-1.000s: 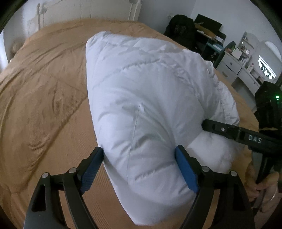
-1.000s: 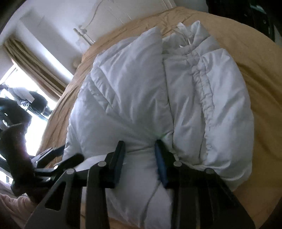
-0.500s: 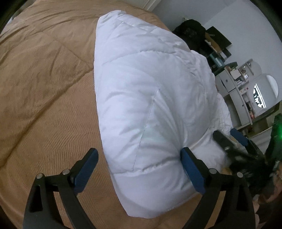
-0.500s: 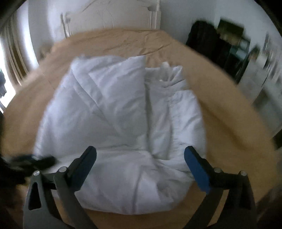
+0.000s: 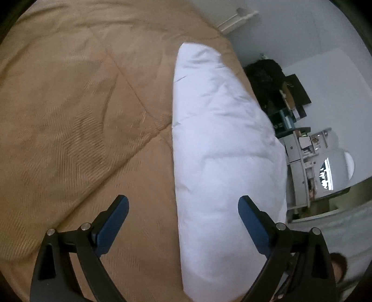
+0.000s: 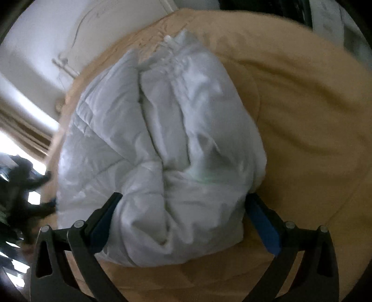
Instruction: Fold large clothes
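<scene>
A white puffer jacket [image 5: 220,144] lies folded in a thick bundle on a tan bedspread [image 5: 69,116]. In the left wrist view my left gripper [image 5: 183,209] is open, its blue pads spread wide near the bundle's near left edge, holding nothing. In the right wrist view the jacket [image 6: 162,139] fills the centre, with its collar at the far end. My right gripper [image 6: 183,209] is open, its fingers standing on either side of the bundle's near end. The left gripper shows as a dark blur at the left [image 6: 30,185].
The bedspread [image 6: 302,116] stretches right of the jacket. A white headboard [image 5: 237,18] stands at the far end. A dark bag [image 5: 265,76], shelves and a white dresser [image 5: 302,162] stand beside the bed. A curtained bright window [image 6: 23,130] is at the left.
My right gripper let go of the jacket's fold and opened wide, then drew back. My left gripper pulled back and shifted left, so the jacket's edge now lies between its fingers.
</scene>
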Demonstrator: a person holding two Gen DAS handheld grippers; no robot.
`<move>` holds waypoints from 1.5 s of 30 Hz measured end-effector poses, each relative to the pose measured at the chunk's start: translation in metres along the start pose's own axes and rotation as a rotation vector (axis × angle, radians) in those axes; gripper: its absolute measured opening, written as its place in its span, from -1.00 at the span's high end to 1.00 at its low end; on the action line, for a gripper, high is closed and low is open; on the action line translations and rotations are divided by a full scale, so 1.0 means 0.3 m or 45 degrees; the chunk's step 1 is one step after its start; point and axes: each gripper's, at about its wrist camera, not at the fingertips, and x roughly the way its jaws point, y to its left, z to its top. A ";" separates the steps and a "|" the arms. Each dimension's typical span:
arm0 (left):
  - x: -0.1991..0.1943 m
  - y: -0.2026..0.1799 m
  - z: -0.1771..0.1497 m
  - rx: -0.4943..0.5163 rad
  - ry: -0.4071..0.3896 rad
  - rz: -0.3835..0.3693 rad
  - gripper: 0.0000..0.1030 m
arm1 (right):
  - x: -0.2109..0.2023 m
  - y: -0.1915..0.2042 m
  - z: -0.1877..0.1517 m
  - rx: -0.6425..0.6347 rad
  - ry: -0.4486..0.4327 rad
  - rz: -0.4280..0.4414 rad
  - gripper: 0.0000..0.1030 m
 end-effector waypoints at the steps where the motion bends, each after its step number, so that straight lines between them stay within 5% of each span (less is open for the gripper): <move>1: 0.042 0.006 0.022 -0.001 0.039 -0.007 -0.85 | 0.012 -0.022 -0.002 0.038 0.035 0.040 -1.00; 8: 0.262 0.033 0.187 -0.158 0.227 -0.454 -0.99 | 0.096 -0.162 -0.019 0.149 0.091 0.344 -1.00; 17: 0.472 0.037 0.313 -0.215 0.353 -0.601 -1.00 | 0.095 -0.250 -0.006 0.160 0.115 0.457 -1.00; 25: 0.455 0.046 0.340 -0.216 0.353 -0.741 -0.98 | 0.085 -0.287 -0.014 0.190 0.047 0.597 -0.91; 30: 0.374 0.016 0.390 -0.143 0.317 -0.733 -0.98 | 0.069 -0.195 -0.008 0.124 0.037 0.632 -0.78; 36: 0.091 0.036 0.505 -0.053 0.170 -0.689 -0.98 | 0.106 -0.025 0.044 0.066 0.070 0.791 -0.78; 41: -0.140 0.226 0.591 -0.095 0.028 -0.628 -0.98 | 0.195 0.131 0.042 -0.001 0.167 0.919 -0.72; 45: -0.088 0.497 0.585 -0.312 0.051 -0.507 -0.99 | 0.383 0.167 -0.004 0.000 0.313 0.834 -0.61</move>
